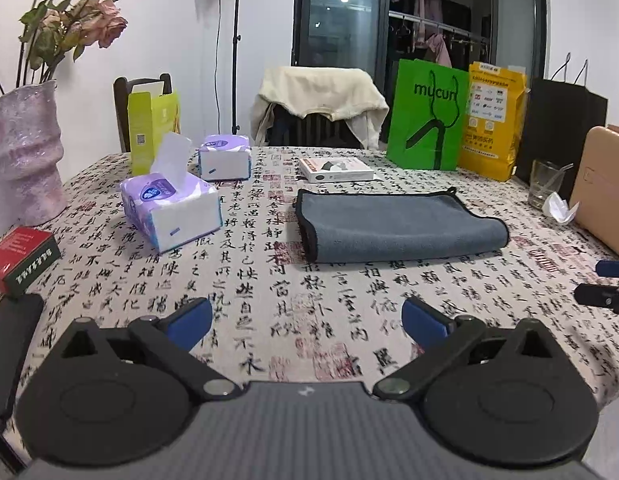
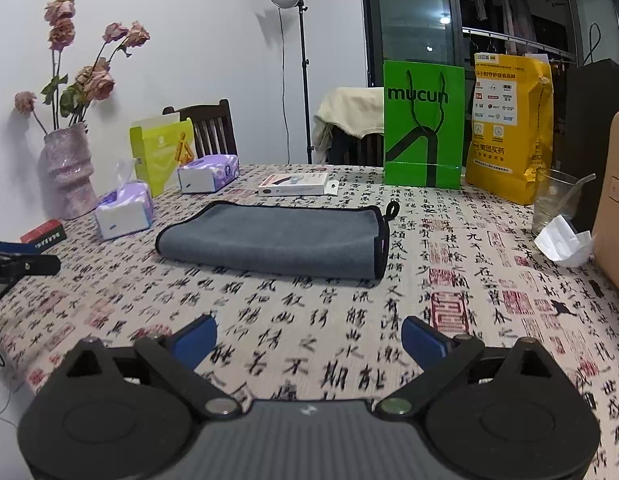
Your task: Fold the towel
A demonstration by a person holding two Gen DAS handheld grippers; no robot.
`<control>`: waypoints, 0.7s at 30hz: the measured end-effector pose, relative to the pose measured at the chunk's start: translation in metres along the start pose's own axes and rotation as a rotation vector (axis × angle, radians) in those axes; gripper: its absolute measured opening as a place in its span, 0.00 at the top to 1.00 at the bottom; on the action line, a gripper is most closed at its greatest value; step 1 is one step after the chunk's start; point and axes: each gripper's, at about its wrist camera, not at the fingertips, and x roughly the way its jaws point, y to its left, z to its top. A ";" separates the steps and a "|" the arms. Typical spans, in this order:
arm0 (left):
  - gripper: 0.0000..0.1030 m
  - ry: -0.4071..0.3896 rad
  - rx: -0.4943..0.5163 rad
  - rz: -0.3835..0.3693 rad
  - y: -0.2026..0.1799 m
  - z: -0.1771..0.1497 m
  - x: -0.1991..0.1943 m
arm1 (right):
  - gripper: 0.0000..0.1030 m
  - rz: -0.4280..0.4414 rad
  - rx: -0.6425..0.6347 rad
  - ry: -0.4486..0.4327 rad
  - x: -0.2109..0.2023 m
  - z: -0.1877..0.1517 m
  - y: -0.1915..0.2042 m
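Observation:
A grey towel [image 1: 397, 226] with black trim lies folded flat on the calligraphy-print tablecloth [image 1: 269, 280], a hanging loop at its far right corner. It also shows in the right wrist view [image 2: 277, 240]. My left gripper [image 1: 307, 320] is open and empty, held back from the towel, near the table's front. My right gripper [image 2: 309, 338] is open and empty, also short of the towel. The right gripper's fingers [image 1: 605, 294] show at the right edge of the left wrist view; the left gripper's fingers [image 2: 25, 264] show at the left edge of the right wrist view.
Two tissue packs [image 1: 169, 208] [image 1: 225, 158], a white box [image 1: 335, 170], green bag [image 1: 427, 114], yellow bag [image 1: 491, 120], glass [image 2: 553, 200], crumpled paper [image 2: 565, 242], vase [image 1: 25, 156], red box [image 1: 21, 254] surround the towel. A tan case [image 2: 613, 200] stands at right.

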 end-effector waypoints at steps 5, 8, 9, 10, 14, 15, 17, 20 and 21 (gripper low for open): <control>0.00 -0.011 -0.005 0.007 -0.006 -0.018 -0.017 | 0.04 0.019 0.007 -0.017 -0.017 -0.013 0.008; 0.00 -0.007 -0.021 0.007 -0.006 -0.030 -0.026 | 0.03 0.023 0.003 -0.023 -0.026 -0.021 0.012; 0.00 -0.006 -0.023 0.008 -0.007 -0.034 -0.029 | 0.03 0.022 -0.001 -0.024 -0.029 -0.023 0.014; 0.00 -0.008 -0.022 0.007 -0.007 -0.038 -0.033 | 0.03 0.023 -0.005 -0.026 -0.033 -0.025 0.016; 0.00 -0.015 -0.022 0.006 -0.008 -0.049 -0.048 | 0.03 0.029 -0.017 -0.036 -0.047 -0.036 0.024; 0.00 -0.018 -0.023 0.007 -0.008 -0.051 -0.052 | 0.03 0.031 -0.018 -0.038 -0.051 -0.039 0.026; 0.00 -0.024 -0.024 0.008 -0.008 -0.055 -0.060 | 0.03 0.033 -0.019 -0.041 -0.057 -0.043 0.029; 0.00 -0.036 -0.025 0.010 -0.009 -0.060 -0.070 | 0.03 0.035 -0.018 -0.047 -0.067 -0.048 0.034; 0.00 -0.040 -0.024 0.008 -0.010 -0.062 -0.073 | 0.03 0.036 -0.020 -0.050 -0.071 -0.050 0.036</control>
